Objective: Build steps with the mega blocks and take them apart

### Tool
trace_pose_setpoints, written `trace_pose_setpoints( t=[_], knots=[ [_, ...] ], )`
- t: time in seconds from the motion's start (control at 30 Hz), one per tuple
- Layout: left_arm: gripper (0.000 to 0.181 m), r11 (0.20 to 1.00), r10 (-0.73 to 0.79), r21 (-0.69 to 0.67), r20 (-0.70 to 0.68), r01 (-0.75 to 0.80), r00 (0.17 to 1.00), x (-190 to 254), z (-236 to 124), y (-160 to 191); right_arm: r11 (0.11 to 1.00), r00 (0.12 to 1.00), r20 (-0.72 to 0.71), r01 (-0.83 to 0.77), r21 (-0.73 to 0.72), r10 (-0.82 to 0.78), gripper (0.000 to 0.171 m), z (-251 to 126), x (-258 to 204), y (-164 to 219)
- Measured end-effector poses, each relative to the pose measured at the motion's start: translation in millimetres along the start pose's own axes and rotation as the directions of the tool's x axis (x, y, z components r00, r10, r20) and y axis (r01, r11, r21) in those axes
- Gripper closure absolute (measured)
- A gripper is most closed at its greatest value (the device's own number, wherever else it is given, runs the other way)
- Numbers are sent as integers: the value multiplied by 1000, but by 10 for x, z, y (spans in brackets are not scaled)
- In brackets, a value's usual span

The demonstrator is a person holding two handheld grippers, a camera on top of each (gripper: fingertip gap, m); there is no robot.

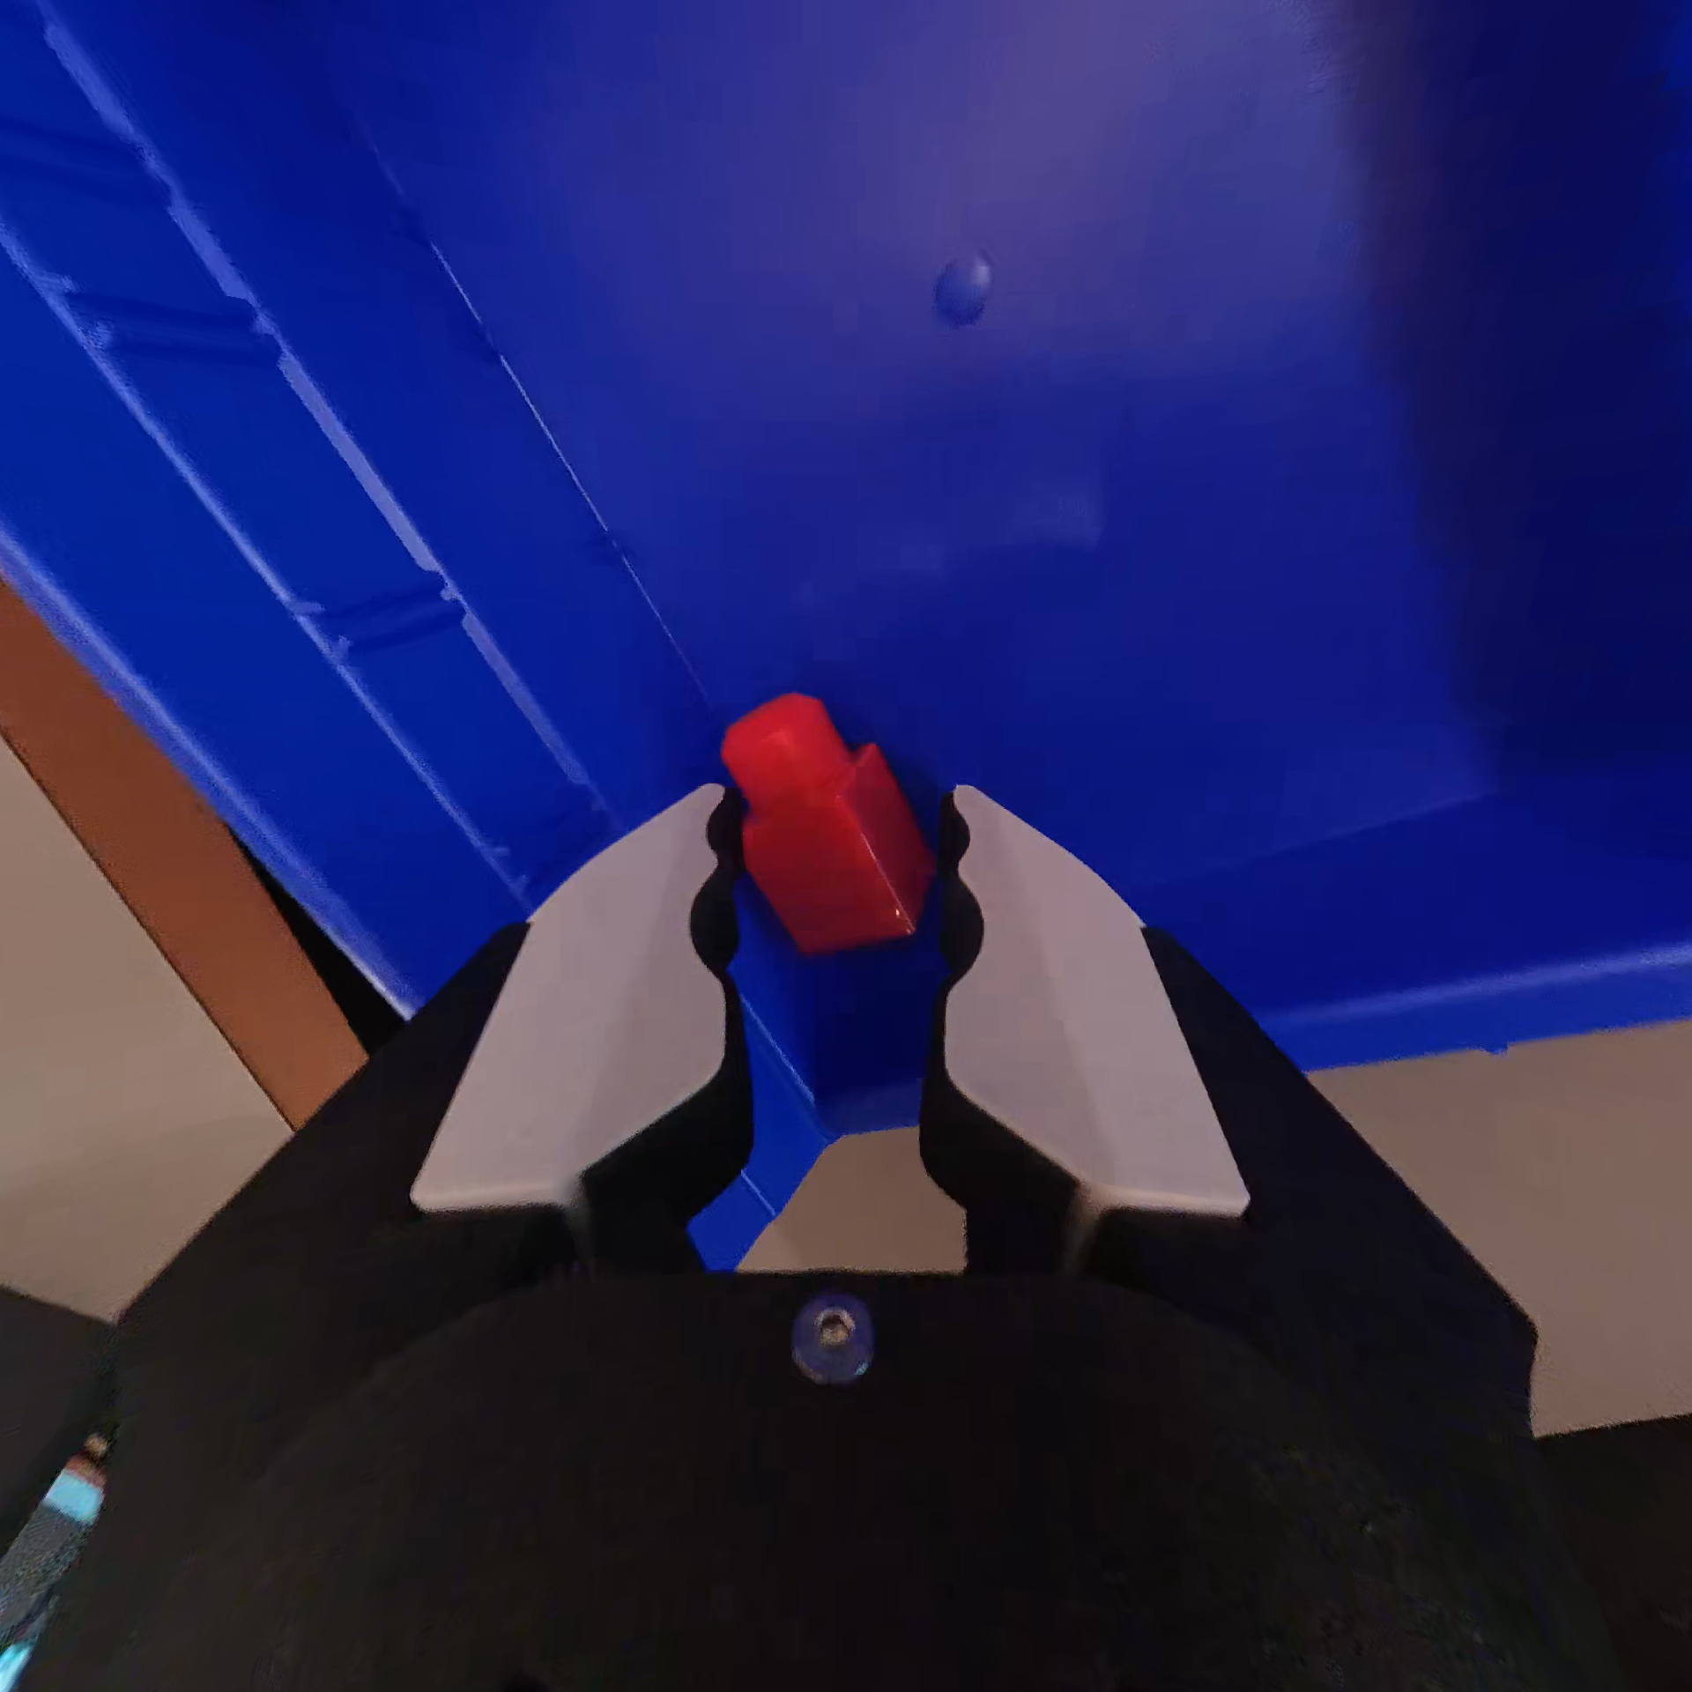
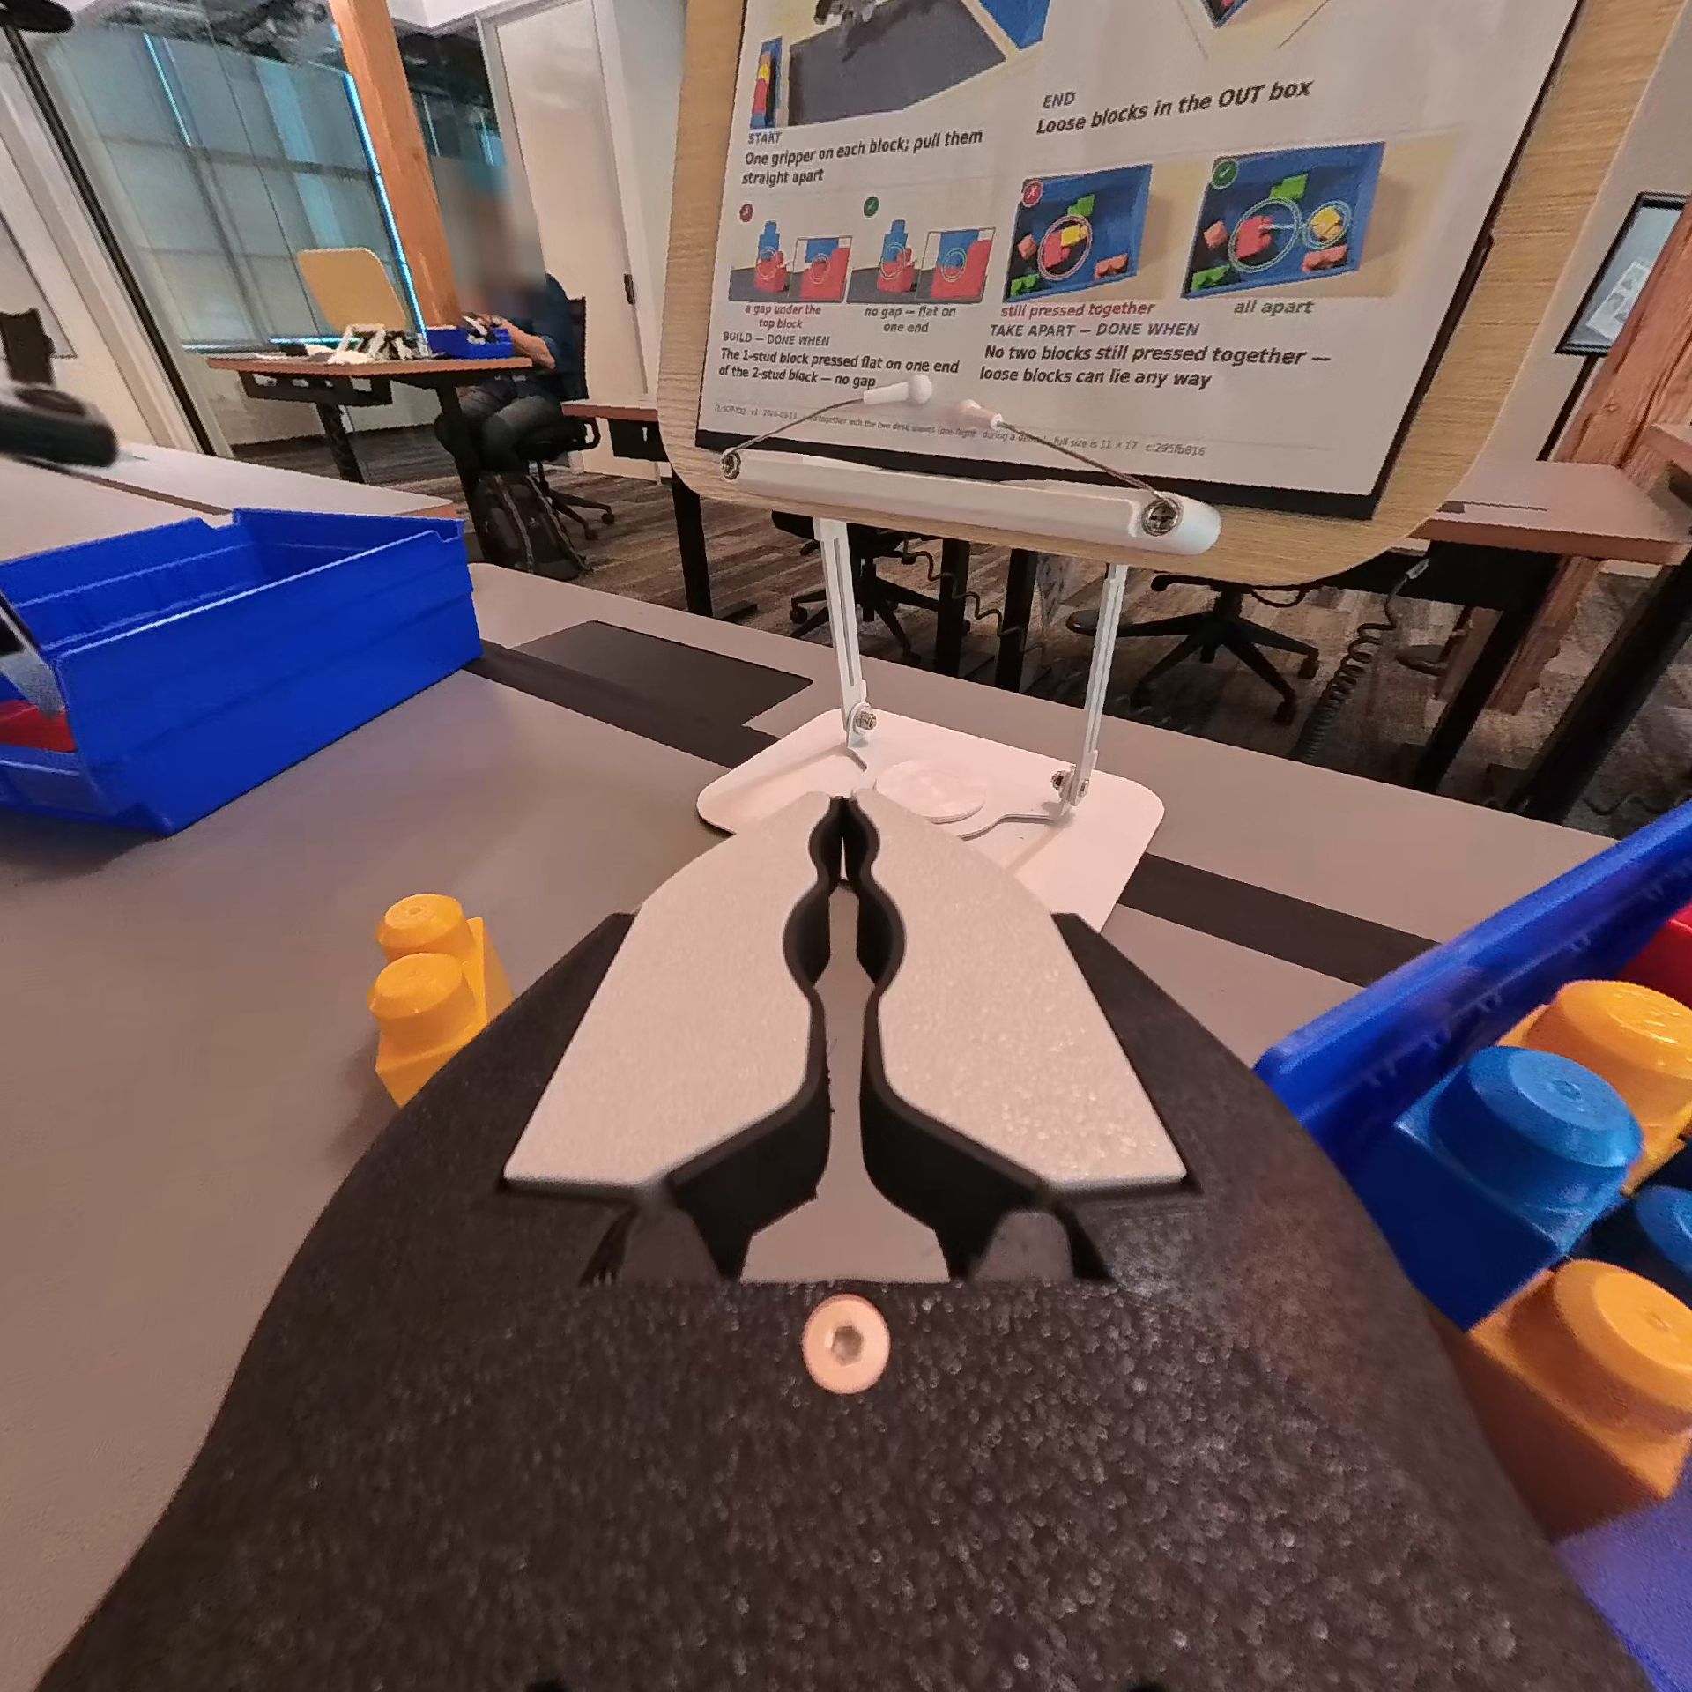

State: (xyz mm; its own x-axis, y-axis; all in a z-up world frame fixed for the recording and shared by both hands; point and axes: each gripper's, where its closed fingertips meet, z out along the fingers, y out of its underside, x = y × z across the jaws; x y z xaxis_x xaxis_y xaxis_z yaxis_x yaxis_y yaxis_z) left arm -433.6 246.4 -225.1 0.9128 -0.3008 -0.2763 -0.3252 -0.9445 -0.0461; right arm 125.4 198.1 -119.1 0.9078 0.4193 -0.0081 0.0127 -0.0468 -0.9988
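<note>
A small red block point(image 1: 829, 838) is seen lying on its side in the corner of a blue bin point(image 1: 1099, 458), right between the spread fingers of the left gripper point(image 1: 833, 806), not clamped. The right gripper point(image 2: 842, 810) is held pinched together on nothing, above the table point(image 2: 229, 961), beside a yellow block point(image 2: 430, 989).

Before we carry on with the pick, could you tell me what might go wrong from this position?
1. The red block lies tilted in the corner of the blue bin, so the open left gripper may close askew or hit the bin wall.
2. The shut right gripper hangs just beside the yellow two-stud block on the table and could knock it.
</note>
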Motion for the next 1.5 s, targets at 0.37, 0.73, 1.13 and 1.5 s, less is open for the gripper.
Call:
trace_pose_setpoints(
  t=[0.37,0.73,1.13,1.5],
  knots=[
    [146,989,-25,-144,97,39,995,-118,208,-9,1000,1000,1,-2,-3,2,171,-2,9,6],
    [153,976,120,-207,285,-62,951,-199,287,9,1000,1000,-4,-4,7,5,171,-27,27,-37],
    [153,792,200,553,166,-259,966,589,-1180,-791,1000,1000,-1,-4,17,4,171,-36,29,-61],
    [153,255,769,883,-432,394,471,2942,-3054,-264,990,883,469,-42,135,-27,171,-188,-904,-328]
  ],
)
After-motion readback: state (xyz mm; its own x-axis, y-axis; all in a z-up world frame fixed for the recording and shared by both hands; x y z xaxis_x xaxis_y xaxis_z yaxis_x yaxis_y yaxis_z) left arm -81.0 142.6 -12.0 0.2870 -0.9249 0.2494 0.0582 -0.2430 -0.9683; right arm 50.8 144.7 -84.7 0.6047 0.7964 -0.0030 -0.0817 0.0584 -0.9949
